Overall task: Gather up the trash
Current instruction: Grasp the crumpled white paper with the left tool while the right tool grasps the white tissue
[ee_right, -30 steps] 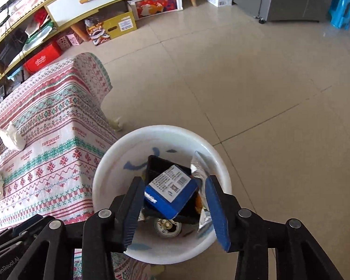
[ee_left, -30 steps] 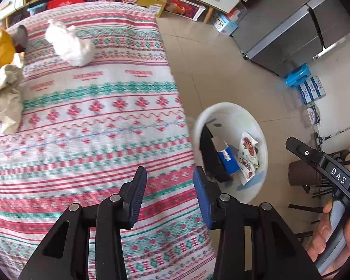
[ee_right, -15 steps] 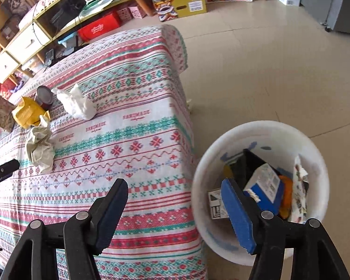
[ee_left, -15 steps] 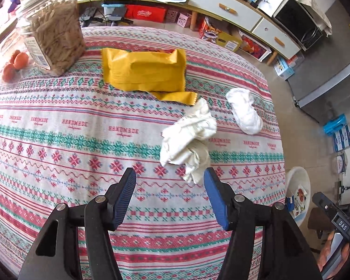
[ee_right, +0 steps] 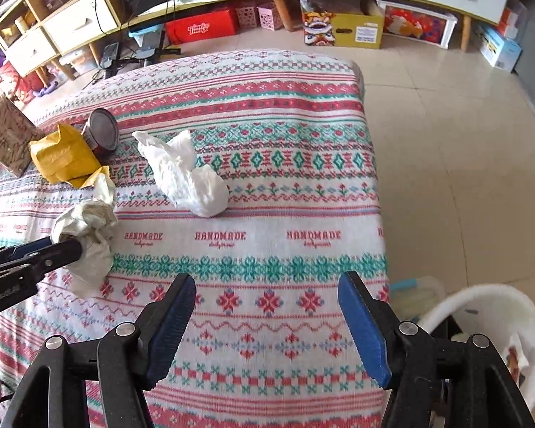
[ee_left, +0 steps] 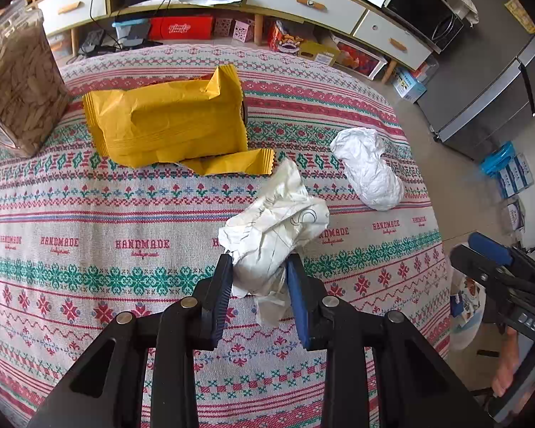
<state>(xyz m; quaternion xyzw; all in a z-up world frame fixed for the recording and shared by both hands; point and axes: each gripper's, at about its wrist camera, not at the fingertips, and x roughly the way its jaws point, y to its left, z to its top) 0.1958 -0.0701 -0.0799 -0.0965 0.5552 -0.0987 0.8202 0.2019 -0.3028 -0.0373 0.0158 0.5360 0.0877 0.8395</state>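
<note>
A crumpled cream paper [ee_left: 274, 228] [ee_right: 89, 235] lies on the patterned tablecloth [ee_left: 89, 214]. My left gripper [ee_left: 258, 264] [ee_right: 67, 246] straddles the paper's near end, its jaws closing with both pads against it. A white tissue wad [ee_left: 371, 174] [ee_right: 185, 174] sits to the right of it, near the table's edge. My right gripper [ee_right: 267, 285] [ee_left: 481, 249] hangs open over the table's near right part, nothing between its fingers. The white trash bin [ee_right: 481, 303] [ee_left: 460, 321] stands on the floor beside the table with wrappers in it.
A large yellow package [ee_left: 167, 117] [ee_right: 60, 157] and a small yellow wrapper [ee_left: 232, 164] lie behind the paper. A clear jar of seeds [ee_left: 18, 85] stands at the far left, a tin can [ee_right: 103, 135] behind the package. Shelves and boxes line the far wall.
My left gripper swung from the bin side to the crumpled paper and closed around it. My right gripper left the bin, moved over the table and widened.
</note>
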